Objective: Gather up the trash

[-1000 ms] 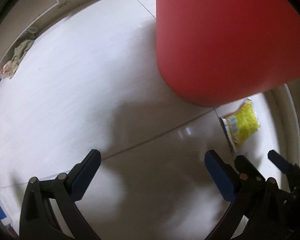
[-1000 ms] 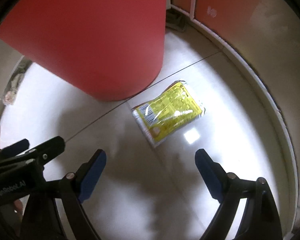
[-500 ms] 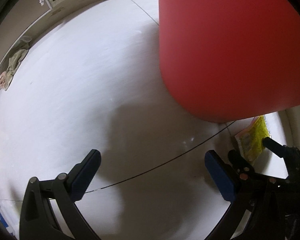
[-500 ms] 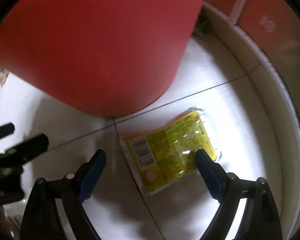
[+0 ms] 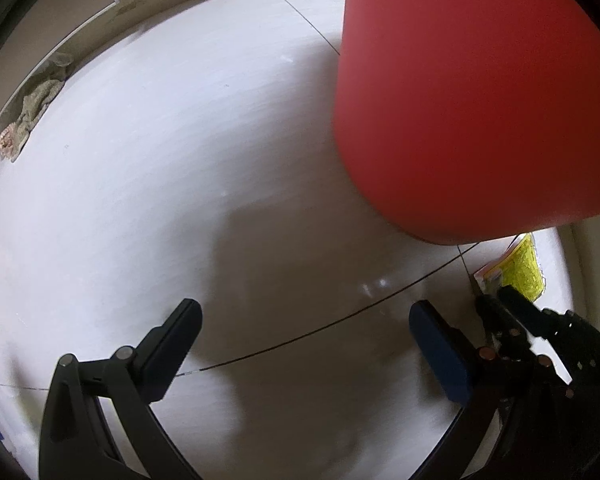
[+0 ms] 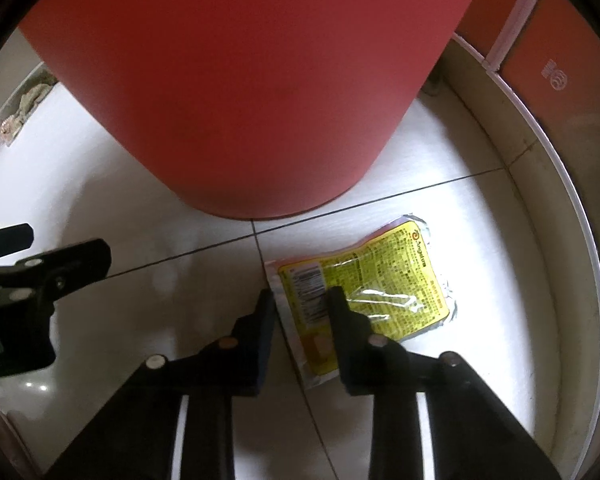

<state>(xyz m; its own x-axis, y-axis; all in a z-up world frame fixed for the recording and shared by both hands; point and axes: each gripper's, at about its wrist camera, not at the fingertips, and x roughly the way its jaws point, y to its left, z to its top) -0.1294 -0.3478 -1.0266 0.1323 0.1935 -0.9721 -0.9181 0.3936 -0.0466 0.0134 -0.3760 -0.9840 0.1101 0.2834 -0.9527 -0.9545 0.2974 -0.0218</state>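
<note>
Right tongs point(image 6: 300, 300) now closing over yellow packet point(image 6: 384, 280), red bin point(image 6: 252, 88) alongside.

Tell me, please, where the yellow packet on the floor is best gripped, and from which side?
Grip the yellow packet by its barcode-end edge, coming from above. It lies flat on the floor tiles, so only a thin edge can be pinched. The right tool is closing there now.

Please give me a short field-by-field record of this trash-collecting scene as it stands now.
Trash: yellow packet, flat on floor
Bin: red bin, standing just beyond packet
Right hand-held gripper: jaws closing over packet's barcode end
Left hand-held gripper: open, nothing between fingers
Other litter: crumpled rag by far wall
</note>
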